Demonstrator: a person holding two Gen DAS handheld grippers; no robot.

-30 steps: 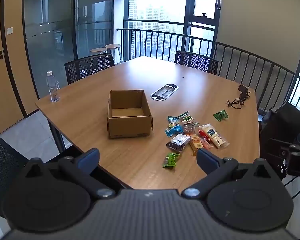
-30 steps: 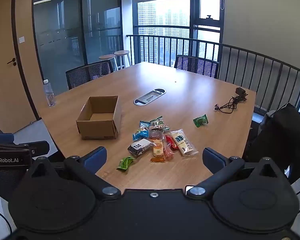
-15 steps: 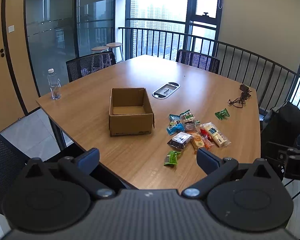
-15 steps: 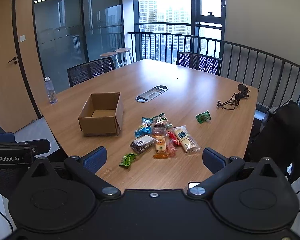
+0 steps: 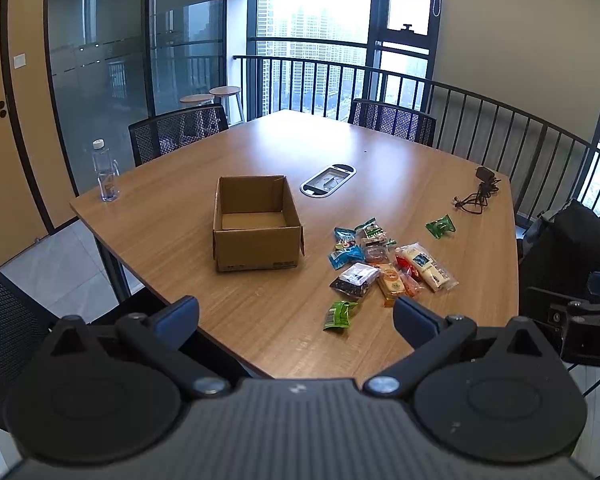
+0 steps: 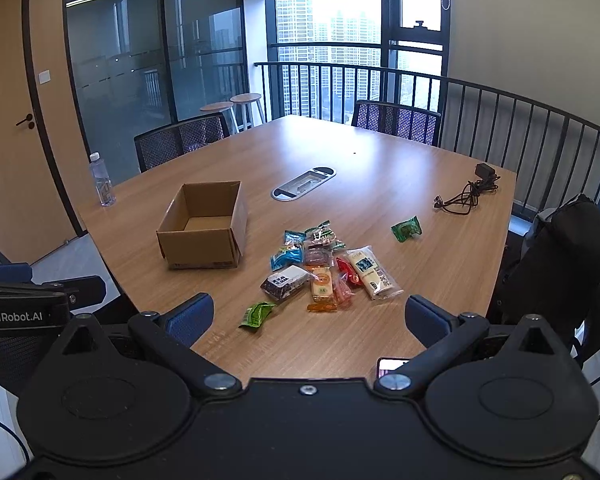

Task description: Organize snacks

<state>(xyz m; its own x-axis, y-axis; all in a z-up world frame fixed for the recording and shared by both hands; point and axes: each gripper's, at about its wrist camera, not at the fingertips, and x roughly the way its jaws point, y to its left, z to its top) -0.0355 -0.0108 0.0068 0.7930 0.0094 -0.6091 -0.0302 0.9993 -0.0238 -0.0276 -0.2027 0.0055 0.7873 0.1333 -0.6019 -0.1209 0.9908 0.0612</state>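
Note:
An open, empty cardboard box (image 5: 257, 226) (image 6: 204, 226) stands on the wooden table (image 5: 380, 168) (image 6: 380, 176). To its right lies a cluster of several snack packets (image 5: 384, 264) (image 6: 328, 268). A green packet (image 5: 340, 314) (image 6: 256, 314) lies alone near the front edge, and another green packet (image 5: 441, 225) (image 6: 406, 229) sits apart at the right. My left gripper (image 5: 296, 316) hovers open before the table's near edge, holding nothing. My right gripper (image 6: 308, 316) is open too, above the near edge, short of the snacks.
A water bottle (image 5: 106, 172) (image 6: 101, 180) stands at the table's left corner. A black cable with charger (image 5: 478, 196) (image 6: 466, 192) lies far right. An oval cable port (image 5: 328, 180) sits mid-table. Mesh chairs (image 5: 178, 132) ring the table; a phone (image 6: 392, 366) lies near the front edge.
Both grippers have drifted slightly closer and higher over the table's near edge; the box and snacks sit a little lower and larger in view. Nothing on the table has moved.

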